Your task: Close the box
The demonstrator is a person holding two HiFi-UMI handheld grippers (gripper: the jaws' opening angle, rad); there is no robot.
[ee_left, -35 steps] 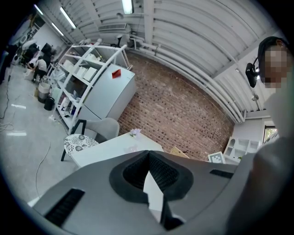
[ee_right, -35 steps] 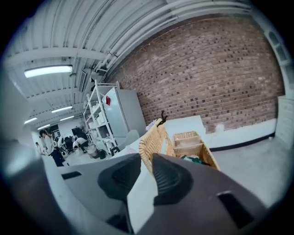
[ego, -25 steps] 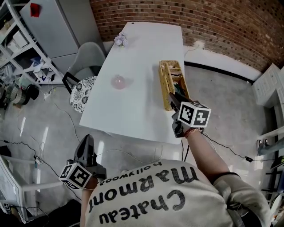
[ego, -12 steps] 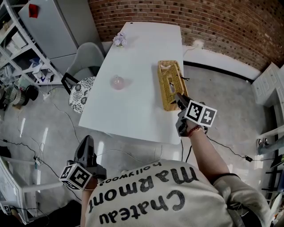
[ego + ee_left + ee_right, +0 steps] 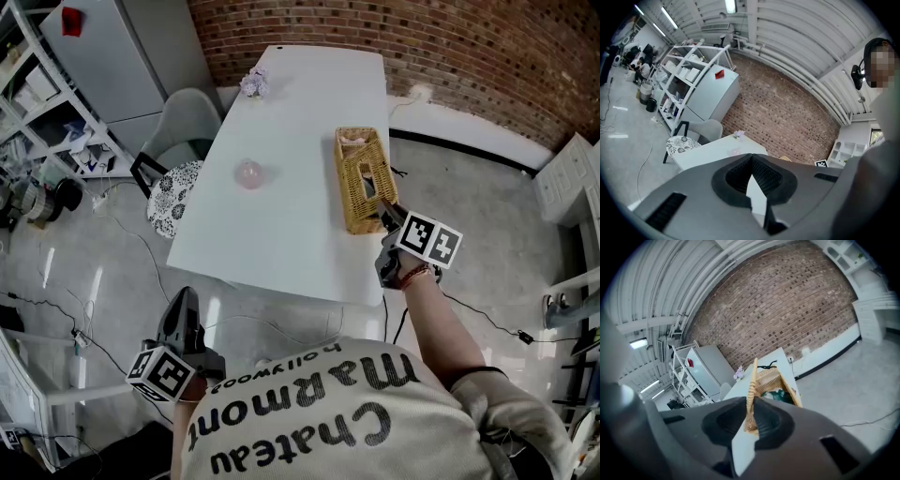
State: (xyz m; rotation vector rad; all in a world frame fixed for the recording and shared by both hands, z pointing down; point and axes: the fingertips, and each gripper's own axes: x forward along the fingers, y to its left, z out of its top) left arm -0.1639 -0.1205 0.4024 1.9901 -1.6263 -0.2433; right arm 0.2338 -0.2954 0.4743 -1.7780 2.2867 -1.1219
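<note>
Working on the wicker box [image 5: 361, 178], open near the right edge of the white table [image 5: 281, 169]. Closing the right gripper [image 5: 750, 418] on the raised lid [image 5: 752, 376], wicker rim already between the pads. Holding the left gripper [image 5: 180, 314] low, off the table, jaws together, empty. Best approach, probably: finish the pinch first, swing the lid over along its hinge arc, lower slowly, clear the green contents.

White rectangular bench [image 5: 291, 169], long axis running near to far. On it: long tan woven wicker box [image 5: 349, 192] lengthwise along right edge, towards near end; small pink translucent round obj [image 5: 248, 173] left of centre, well apart from box; small pale purple flower bunch [image 5: 254, 82] at far left corner.
</note>
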